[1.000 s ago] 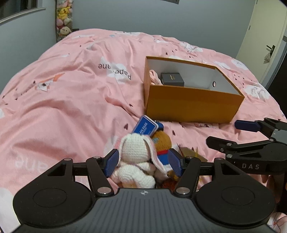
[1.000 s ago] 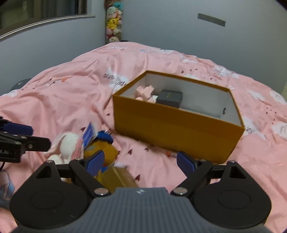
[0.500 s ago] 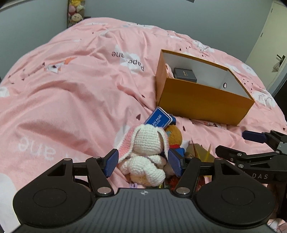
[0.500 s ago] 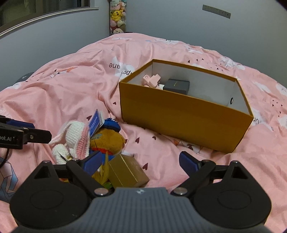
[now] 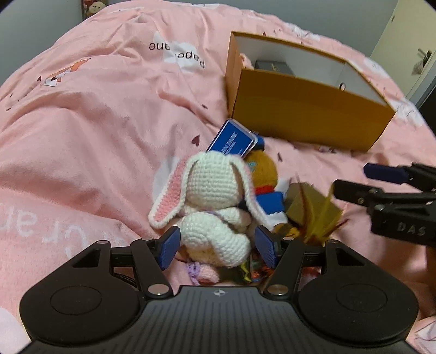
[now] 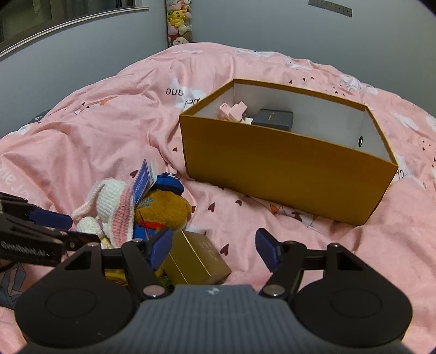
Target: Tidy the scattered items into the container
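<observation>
- Scattered items heaped together on the bed, just in front of the orange cardboard box (image 6: 286, 174): crocheted white rabbit (image 5: 215, 190), orange plush toy in blue clothes (image 6: 160, 209), blue card tag (image 5: 231, 140), gold gift box (image 6: 196, 258), some yellow and bright scraps under the pile, too blurred to name.
- Rabbit lying on its side, floppy pink-lined ear splayed toward the left, leaning against the orange plush; tag propped between their heads.
- Left gripper (image 5: 218, 242) angled down over the rabbit, jaws apart with the rabbit's rump and legs between the blue pads; pads beside the yarn, not visibly pressing. Probably lined up that way to take the soft body across its width.
- Right gripper (image 6: 214, 249) hovering above the gold gift box, jaws closing, left pad just at the box's edge, right pad over bare bedding; nothing clamped yet. Likely going for the box as the one rigid piece of the pile.
- Orange cardboard box open-topped, white inside, already holding a pink toy (image 6: 231, 111) and a small dark box (image 6: 273, 118); plenty of room left, near wall facing the pile for a short carry.
- Pink duvet (image 5: 95, 130) rumpled around everything, soft footing, so items may tip when neighbours lift.
- Stuffed toys (image 6: 178, 26) stacked against the far wall.
</observation>
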Demonstrator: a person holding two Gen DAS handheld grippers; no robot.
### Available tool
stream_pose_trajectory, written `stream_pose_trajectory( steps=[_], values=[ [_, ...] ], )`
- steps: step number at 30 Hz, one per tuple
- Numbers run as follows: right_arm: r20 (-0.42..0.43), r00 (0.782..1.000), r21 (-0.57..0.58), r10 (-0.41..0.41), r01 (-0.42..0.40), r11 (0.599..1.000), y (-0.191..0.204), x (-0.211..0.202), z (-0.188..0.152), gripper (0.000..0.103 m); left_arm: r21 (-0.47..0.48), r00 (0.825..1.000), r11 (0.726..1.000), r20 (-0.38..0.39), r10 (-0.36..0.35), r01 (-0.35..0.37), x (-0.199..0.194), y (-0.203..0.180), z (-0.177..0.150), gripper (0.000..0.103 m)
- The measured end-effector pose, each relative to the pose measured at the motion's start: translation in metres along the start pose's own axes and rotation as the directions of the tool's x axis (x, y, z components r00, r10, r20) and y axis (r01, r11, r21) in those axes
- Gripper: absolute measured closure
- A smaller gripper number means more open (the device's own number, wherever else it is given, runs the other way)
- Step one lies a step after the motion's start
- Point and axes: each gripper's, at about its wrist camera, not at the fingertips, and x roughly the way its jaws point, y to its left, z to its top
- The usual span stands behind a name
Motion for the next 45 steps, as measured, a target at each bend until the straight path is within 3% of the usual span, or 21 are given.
stream_pose_trajectory(
  steps=[4, 6, 9, 12, 17, 24, 27, 30, 37, 45],
  values=[
    [-0.015, 1.000, 0.006, 0.007, -0.006, 1.000, -0.002, 0.006, 0.000, 0.033, 0.022, 1.000, 0.999, -0.005, 0.027, -0.027, 0.003, -0.001, 0.001, 0.036],
    [-0.019, 1.000, 0.007, 0.009, -0.008, 1.000, -0.003, 0.007, -0.001, 0.033, 0.063, 0.999, 0.997, 0.030, 0.036, -0.038, -0.004, -0.008, 0.002, 0.037],
    [-0.027, 1.000, 0.011, 0.012, -0.012, 1.000, -0.004, 0.010, 0.000, 0.033, 0.145, 0.997, 0.989, 0.072, -0.010, 0.000, -0.011, -0.020, 0.003, 0.041],
    [-0.033, 0.999, 0.019, 0.011, -0.010, 1.000, -0.007, 0.013, 0.000, 0.033, 0.207, 0.997, 0.978, 0.064, -0.045, 0.030, -0.007, -0.031, 0.003, 0.044],
    [-0.023, 1.000, 0.059, -0.016, 0.017, 0.998, -0.018, 0.012, 0.003, 0.033, 0.288, 0.995, 0.958, 0.095, -0.011, -0.017, 0.003, -0.047, 0.003, 0.047],
    [-0.031, 0.999, 0.069, -0.015, 0.018, 0.997, -0.022, 0.015, 0.002, 0.033, 0.283, 0.997, 0.959, 0.081, 0.001, -0.024, 0.019, -0.056, 0.009, 0.087],
    [-0.034, 0.999, 0.069, -0.016, 0.018, 0.997, -0.022, 0.017, 0.002, 0.033, 0.246, 0.996, 0.969, 0.087, -0.023, 0.001, 0.019, -0.050, 0.011, 0.098],
    [-0.033, 0.999, 0.067, -0.017, 0.020, 0.998, -0.021, 0.017, 0.002, 0.033, 0.219, 0.991, 0.975, 0.124, -0.054, 0.026, 0.011, -0.045, 0.012, 0.099],
    [-0.019, 0.999, 0.056, -0.033, 0.034, 0.998, -0.020, 0.014, 0.004, 0.038, 0.209, 0.956, 0.973, 0.250, -0.152, 0.100, -0.022, -0.048, 0.016, 0.100],
    [0.002, 0.998, 0.060, -0.060, 0.059, 0.996, -0.021, 0.008, 0.007, 0.039, 0.168, 0.893, 0.950, 0.330, -0.306, 0.263, -0.052, -0.040, 0.023, 0.101]
  ],
)
